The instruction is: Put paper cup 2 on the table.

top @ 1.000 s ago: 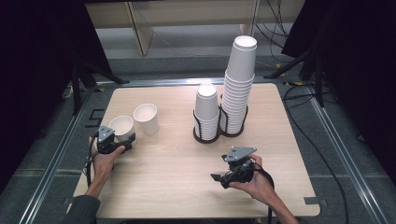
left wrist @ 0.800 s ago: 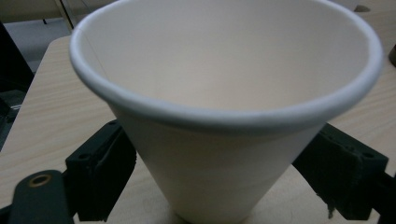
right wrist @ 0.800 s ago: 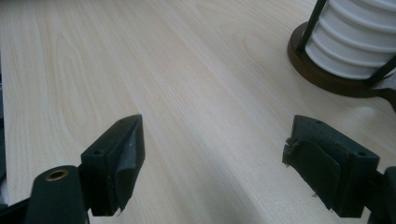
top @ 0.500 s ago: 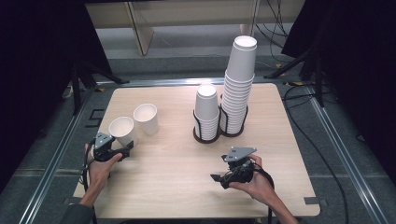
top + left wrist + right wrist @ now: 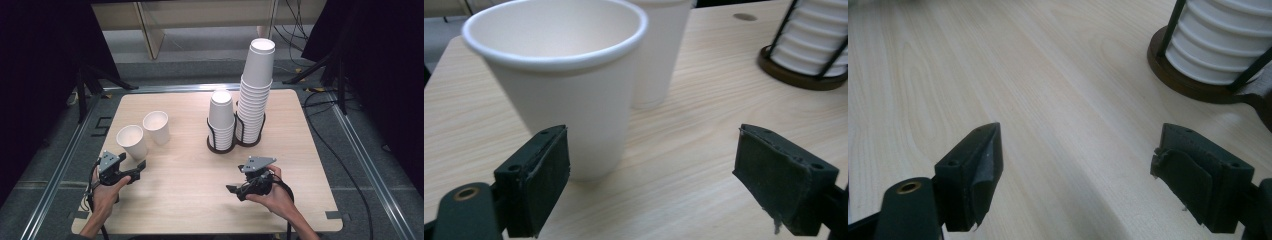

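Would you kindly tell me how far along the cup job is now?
The nearer cup and farther cup stand upright, loose, on the table's left. Nothing is held: the left claw gapes just short of the nearer cup; the right claw is open over bare wood. Probably left: the short stack and tall stack in the wire holder.

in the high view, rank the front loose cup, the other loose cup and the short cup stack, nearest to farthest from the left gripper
From the left gripper:
1. Front loose cup, just beyond it.
2. Other loose cup, farther back.
3. Short cup stack, mid-table in its holder.
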The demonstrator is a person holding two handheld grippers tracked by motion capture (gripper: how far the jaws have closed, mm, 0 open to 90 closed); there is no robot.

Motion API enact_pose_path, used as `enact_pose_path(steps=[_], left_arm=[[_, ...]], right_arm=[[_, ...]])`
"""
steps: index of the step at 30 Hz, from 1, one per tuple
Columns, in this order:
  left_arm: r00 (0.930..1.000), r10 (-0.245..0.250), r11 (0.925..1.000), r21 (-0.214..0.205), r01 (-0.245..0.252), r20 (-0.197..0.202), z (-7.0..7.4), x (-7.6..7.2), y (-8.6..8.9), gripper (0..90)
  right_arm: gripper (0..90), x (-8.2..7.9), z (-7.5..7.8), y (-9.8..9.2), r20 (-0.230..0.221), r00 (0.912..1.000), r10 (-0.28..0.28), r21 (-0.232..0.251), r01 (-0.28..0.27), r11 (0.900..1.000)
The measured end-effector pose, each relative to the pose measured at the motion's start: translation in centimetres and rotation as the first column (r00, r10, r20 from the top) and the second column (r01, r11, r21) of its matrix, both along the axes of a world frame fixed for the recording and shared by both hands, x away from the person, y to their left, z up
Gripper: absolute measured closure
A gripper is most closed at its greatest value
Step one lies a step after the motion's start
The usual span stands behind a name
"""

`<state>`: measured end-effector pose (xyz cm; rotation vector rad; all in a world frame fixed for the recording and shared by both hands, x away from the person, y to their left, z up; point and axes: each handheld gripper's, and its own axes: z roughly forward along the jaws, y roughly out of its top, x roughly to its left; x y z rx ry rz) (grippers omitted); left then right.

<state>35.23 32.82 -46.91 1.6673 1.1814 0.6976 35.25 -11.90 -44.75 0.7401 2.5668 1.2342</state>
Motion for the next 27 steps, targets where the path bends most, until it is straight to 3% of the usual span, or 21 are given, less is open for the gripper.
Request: enact_pose_path(steps=[9, 18, 19, 24, 27], left_arm=[[0.9954, -0.085, 0.9961, -0.020, 0.086, 0.043, 1.0, -2.3, -2.6, 14.0], [0.9870, -0.159, 0.9872, -0.014, 0.159, 0.026, 1.1, -4.2, -4.5, 14.0], [0.9849, -0.169, 0.9851, -0.025, 0.170, 0.038, 1.0, -4.3, -4.7, 14.1], [0.9839, -0.177, 0.9840, -0.012, 0.178, 0.023, 1.0, -5.3, -5.0, 14.1], [0.9828, -0.180, 0.9829, -0.029, 0.182, 0.040, 1.0, -5.8, -5.1, 14.1]], right_arm=[[19.6, 0.1, 0.0, -0.2, -0.002, 0.9998, -0.017, 0.010, 0.017, 0.9998], [19.4, 0.2, 0.0, -0.8, -0.012, 0.9989, -0.046, 0.033, 0.046, 0.9984], [19.3, 0.2, 0.0, -1.0, -0.014, 0.9988, -0.047, 0.037, 0.048, 0.9982], [19.3, 0.1, 0.0, -1.8, -0.019, 0.9964, -0.082, 0.060, 0.083, 0.9947], [19.1, 0.1, 0.0, -2.0, -0.012, 0.9959, -0.089, 0.068, 0.090, 0.9936]])
